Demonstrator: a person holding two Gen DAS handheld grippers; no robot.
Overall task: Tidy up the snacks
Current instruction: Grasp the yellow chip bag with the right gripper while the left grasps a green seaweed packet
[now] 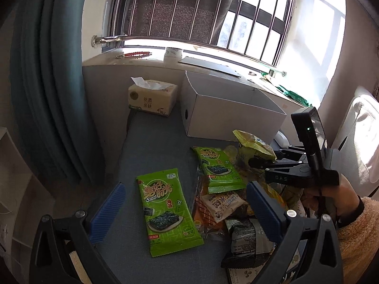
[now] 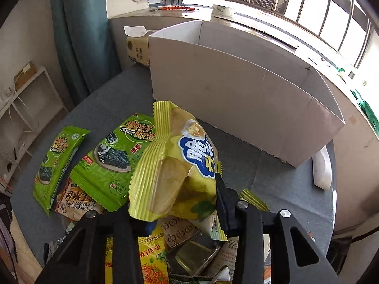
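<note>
My right gripper (image 2: 180,203) is shut on a yellow chip bag (image 2: 175,163) and holds it above a pile of snack packets (image 2: 156,250); the gripper (image 1: 260,163) and bag (image 1: 254,143) also show in the left wrist view. My left gripper (image 1: 184,213) is open and empty, its blue pads on either side of a green seaweed packet (image 1: 167,209) lying flat on the grey-blue table. A second green seaweed packet (image 1: 218,169) lies on the pile. An open white cardboard box (image 1: 227,111) stands behind the snacks, near the window sill.
A tissue pack (image 1: 152,97) stands left of the box against the wall. A teal curtain (image 1: 47,82) hangs at the left. The window sill (image 1: 146,58) holds a tape roll and small items. A white object (image 2: 322,168) lies right of the box. A shelf (image 2: 28,94) stands at the left.
</note>
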